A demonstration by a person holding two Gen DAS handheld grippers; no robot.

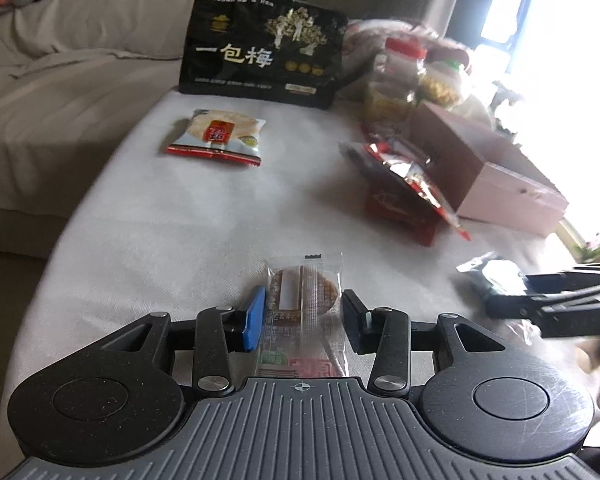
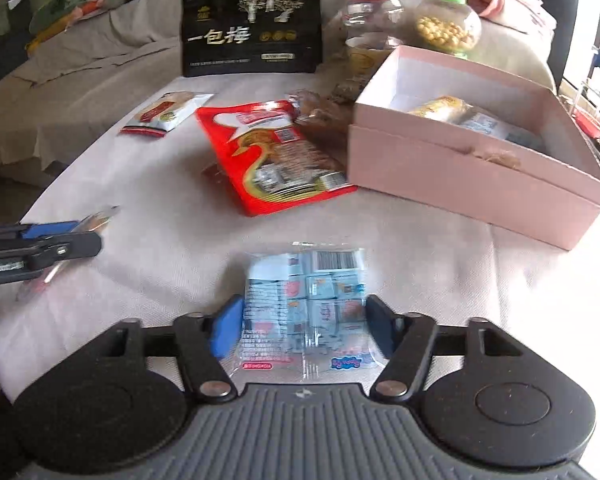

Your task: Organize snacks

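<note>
My left gripper [image 1: 303, 318] straddles a clear-wrapped brown round cookie packet [image 1: 303, 292] lying on the white table; the jaws stand close on both sides of it, touching or nearly so. My right gripper [image 2: 302, 326] straddles a pale blue candy packet [image 2: 306, 304] the same way. The left gripper also shows in the right wrist view [image 2: 60, 244], and the right gripper in the left wrist view [image 1: 540, 300]. An open pink box [image 2: 460, 168] with several snacks inside stands at the right.
A red snack bag [image 2: 276, 156] lies beside the box. A small rice cracker packet [image 1: 216, 136] lies at the left. A black plum bag [image 1: 260, 52] stands at the back. Two jars [image 2: 372, 12] stand behind the box. A grey sofa [image 1: 40, 100] lies to the left.
</note>
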